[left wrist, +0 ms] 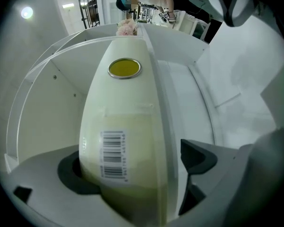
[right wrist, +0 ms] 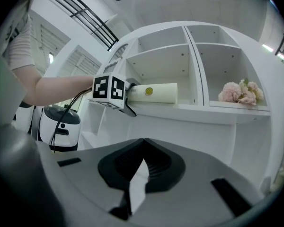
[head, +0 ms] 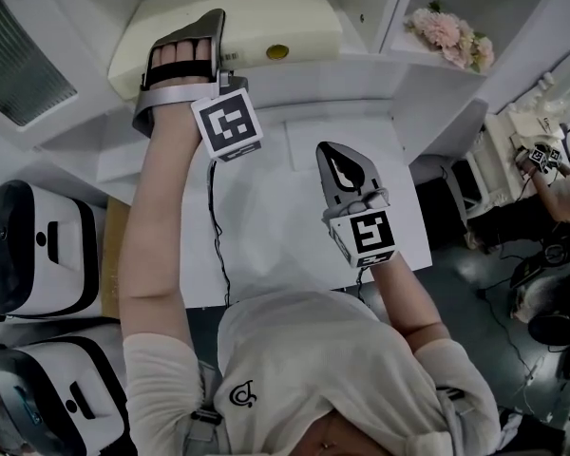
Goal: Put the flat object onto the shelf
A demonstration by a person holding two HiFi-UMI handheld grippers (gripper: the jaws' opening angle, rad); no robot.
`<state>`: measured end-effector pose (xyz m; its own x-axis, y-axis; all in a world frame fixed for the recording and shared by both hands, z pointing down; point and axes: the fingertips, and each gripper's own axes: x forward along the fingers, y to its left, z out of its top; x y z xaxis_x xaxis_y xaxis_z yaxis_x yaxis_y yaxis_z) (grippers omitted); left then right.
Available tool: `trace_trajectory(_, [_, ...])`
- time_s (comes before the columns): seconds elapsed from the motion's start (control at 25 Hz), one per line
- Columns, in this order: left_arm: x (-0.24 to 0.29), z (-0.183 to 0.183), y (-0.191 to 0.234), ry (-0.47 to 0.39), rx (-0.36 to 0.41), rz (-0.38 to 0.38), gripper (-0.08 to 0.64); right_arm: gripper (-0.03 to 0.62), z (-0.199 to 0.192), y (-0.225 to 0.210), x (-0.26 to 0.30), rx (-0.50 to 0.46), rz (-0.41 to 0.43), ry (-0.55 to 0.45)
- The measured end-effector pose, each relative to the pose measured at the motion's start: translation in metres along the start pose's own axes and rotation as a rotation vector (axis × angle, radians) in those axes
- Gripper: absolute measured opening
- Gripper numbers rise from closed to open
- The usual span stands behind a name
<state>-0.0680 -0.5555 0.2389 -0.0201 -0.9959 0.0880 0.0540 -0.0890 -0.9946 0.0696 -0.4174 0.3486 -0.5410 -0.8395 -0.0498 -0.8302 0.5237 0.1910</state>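
Shelf unit (head: 380, 69): white, open compartments.
Left compartment: cream flat object (head: 237, 31), lying on the shelf board with its barcode end outward. It sits between the widely parted jaws of the left gripper (head: 185, 31), whose right pad stands clear of it.
Next compartment: pink flowers (head: 453, 36).
Right gripper (head: 334, 155): jaws closed, empty, over the white table (head: 285, 245).
Beside the table, left: two white appliances (head: 38, 250).

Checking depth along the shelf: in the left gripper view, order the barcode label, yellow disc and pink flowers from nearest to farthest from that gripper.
1. Barcode label, between the jaws, on the cream object.
2. Yellow disc, farther along its top.
3. Pink flowers, far back, past the object.
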Motion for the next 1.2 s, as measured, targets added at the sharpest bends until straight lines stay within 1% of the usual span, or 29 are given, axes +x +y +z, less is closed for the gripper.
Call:
trace_trajectory(0.16, [0.012,-0.001,0.001,0.017,0.002,0.002,0.52,0.008,0.0,-0.003,0.004,-0.007,0.002,-0.007])
trace_trajectory(0.48, [0.021,-0.002,0.005,0.002,0.008,0.024,0.522,0.008,-0.008,-0.013,0.01,0.012,-0.009,0.012])
trace_trajectory(0.64, [0.018,0.001,0.005,-0.025,-0.001,0.027,0.525,0.008,-0.005,-0.01,0.004,-0.002,-0.01,0.021])
trace_trajectory(0.8, [0.008,0.001,0.013,-0.054,-0.001,0.057,0.523,0.008,0.01,-0.006,0.001,-0.019,-0.007,-0.022])
trace_trajectory(0.88, [0.001,0.001,0.017,-0.064,-0.004,0.068,0.528,0.008,0.012,-0.005,-0.002,-0.024,-0.011,-0.025])
trace_trajectory(1.0, [-0.016,0.003,0.019,-0.097,-0.042,0.079,0.526,0.008,0.012,0.0,-0.005,-0.02,-0.011,-0.019])
trace_trajectory(1.2, [-0.052,0.001,0.021,-0.156,-0.151,0.091,0.525,0.008,0.014,0.019,-0.008,-0.025,0.021,-0.007])
